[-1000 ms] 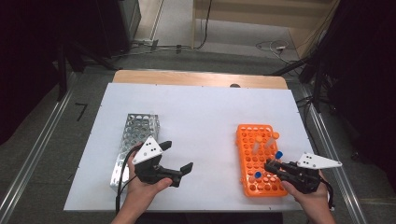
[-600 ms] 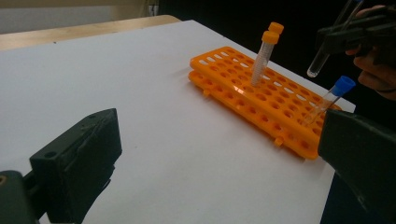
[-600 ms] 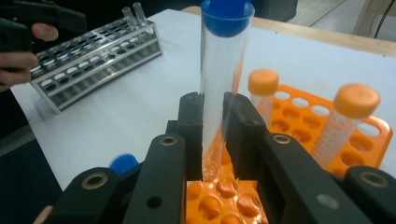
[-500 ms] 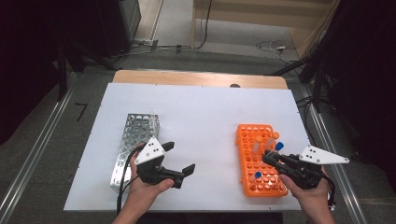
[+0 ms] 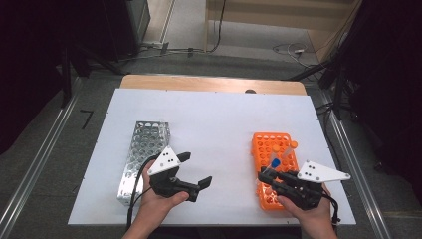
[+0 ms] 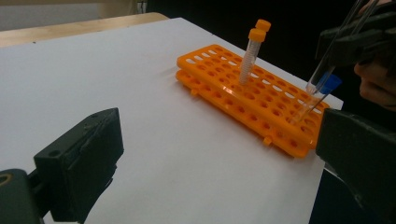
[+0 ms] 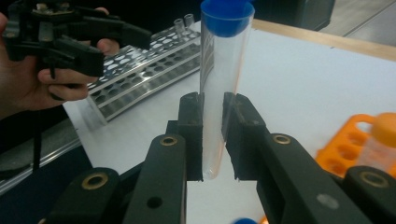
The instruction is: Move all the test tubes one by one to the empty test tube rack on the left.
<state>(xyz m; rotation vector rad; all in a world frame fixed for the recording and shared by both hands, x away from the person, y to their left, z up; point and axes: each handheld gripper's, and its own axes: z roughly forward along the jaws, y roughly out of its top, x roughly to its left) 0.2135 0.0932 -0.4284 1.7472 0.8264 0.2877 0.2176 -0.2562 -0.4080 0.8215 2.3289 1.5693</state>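
Right gripper view: right gripper (image 7: pixel 214 135) clamped on blue-capped tube (image 7: pixel 222 74).
Left gripper (image 5: pixel 191 172): jaws wide, empty.
Progress: apparently early; orange rack (image 5: pixel 263 144) holding few tubes.

White sheet (image 5: pixel 219 124) covering a wooden table (image 5: pixel 209 83), grey floor (image 5: pixel 50 149) lying around it, metal rails (image 5: pixel 30 172) running down left and right, cables (image 5: pixel 293 50) trailing at far right, dark stands (image 5: pixel 348 59) looming on both sides.
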